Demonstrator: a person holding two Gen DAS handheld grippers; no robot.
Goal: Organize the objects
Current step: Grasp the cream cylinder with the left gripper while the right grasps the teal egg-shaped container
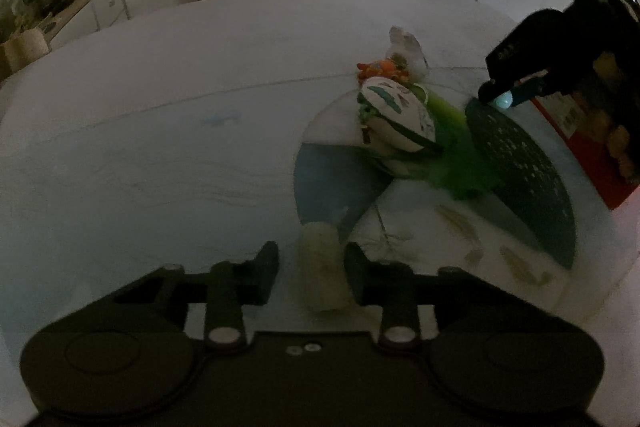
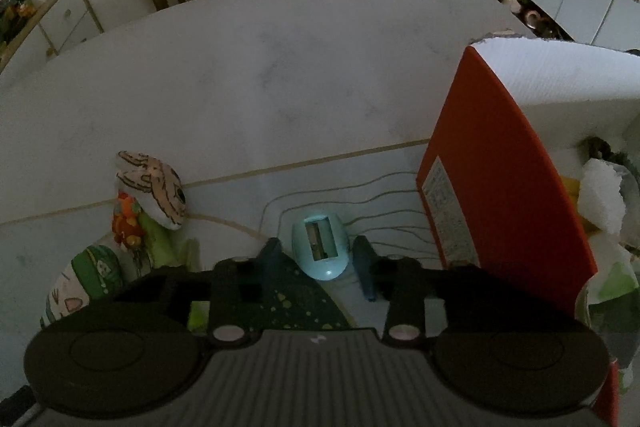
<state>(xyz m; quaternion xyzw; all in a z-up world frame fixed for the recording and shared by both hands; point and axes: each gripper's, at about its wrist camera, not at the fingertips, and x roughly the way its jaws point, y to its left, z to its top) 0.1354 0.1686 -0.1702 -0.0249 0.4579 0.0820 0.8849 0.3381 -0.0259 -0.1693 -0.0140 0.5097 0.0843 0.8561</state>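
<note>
Pale marbled table (image 2: 280, 75) filled both views, with a patterned mat (image 1: 440, 227) on it and an open orange box (image 2: 500, 167) standing at the mat's right edge.

Judging by the layout, the step in hand was a double pick-up. The left gripper (image 1: 314, 267) stood narrow around a pale roll (image 1: 320, 255) at the mat's near edge, with a sliver of gap on one side. The right gripper (image 2: 318, 251) stood narrow around a teal egg-shaped sharpener (image 2: 334, 261) just beside the box (whether its pads pressed, I could not tell).

Next would come a firm squeeze, then a lift towards the box.

Both objects lay flat, long axes running away along the fingers. The sharpener's slot faced up.
</note>
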